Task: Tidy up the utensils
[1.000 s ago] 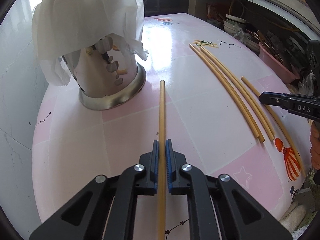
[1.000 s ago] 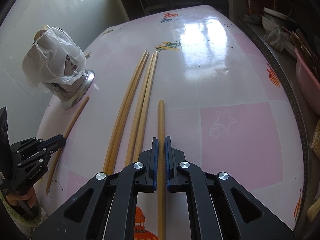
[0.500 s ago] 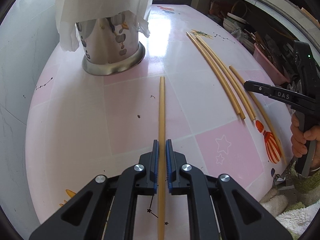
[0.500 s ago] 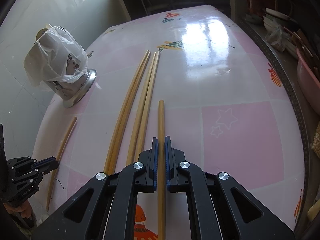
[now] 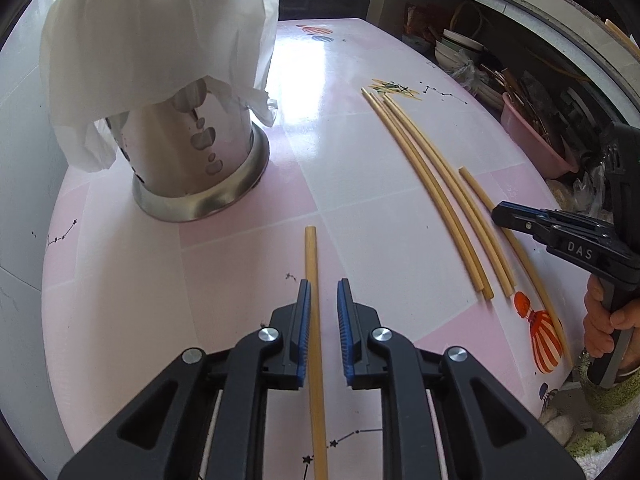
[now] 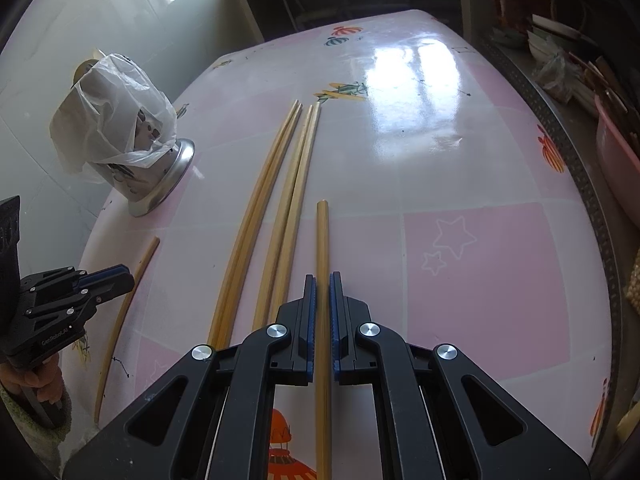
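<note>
A bamboo chopstick (image 5: 311,256) lies between the jaws of my left gripper (image 5: 323,284), close to the left pad. The jaws are opening and a gap shows on its right side. Just beyond stands the steel utensil holder (image 5: 188,168), a white plastic bag (image 5: 160,40) draped over its top. My right gripper (image 6: 322,280) is shut on another chopstick (image 6: 322,236) that points up the pink table (image 6: 480,160). Several loose chopsticks (image 6: 272,184) lie side by side left of it. The right wrist view shows the left gripper (image 6: 126,274) beside its chopstick (image 6: 116,340).
A shelf with stacked bowls and a pink basin (image 5: 532,136) runs along the table's right edge. White tiled wall (image 6: 60,40) stands behind the holder. A person's hand (image 5: 600,320) grips the right tool's handle at the table's near corner.
The left gripper's jaws have parted and no longer pinch the chopstick. That gripper drew back from the holder, then came near it again. The right gripper has not moved.
</note>
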